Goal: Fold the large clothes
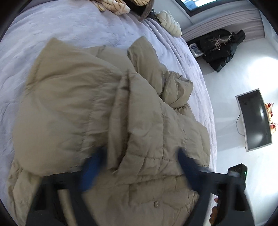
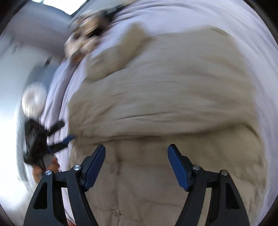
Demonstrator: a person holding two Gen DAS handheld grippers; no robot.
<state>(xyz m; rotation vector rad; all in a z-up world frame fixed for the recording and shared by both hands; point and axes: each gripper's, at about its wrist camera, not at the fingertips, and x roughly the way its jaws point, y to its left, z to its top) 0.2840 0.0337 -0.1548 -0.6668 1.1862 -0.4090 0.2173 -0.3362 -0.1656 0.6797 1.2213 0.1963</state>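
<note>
A large beige quilted jacket [image 1: 86, 104] lies crumpled on a bed with a lilac cover [image 1: 69, 29]. In the left wrist view my left gripper [image 1: 139, 165] hangs low over it. Its blue pads [image 1: 92, 170] are blurred and stand apart on either side of a raised fold of the jacket, and I see no squeeze on the fold. The right gripper [image 2: 136, 156] is open just above the jacket [image 2: 165, 104], with nothing between its pads. At the left of the right wrist view, a hand holds the left gripper [image 2: 65, 132] at the jacket's edge near the bed side.
More clothes lie at the far end of the bed: a striped cream garment [image 1: 113, 7] and a cream puffer [image 1: 170, 22]. A black coat [image 1: 219, 47], a flat screen [image 1: 253, 120] and a small black box [image 1: 238, 172] sit on the white floor beside the bed.
</note>
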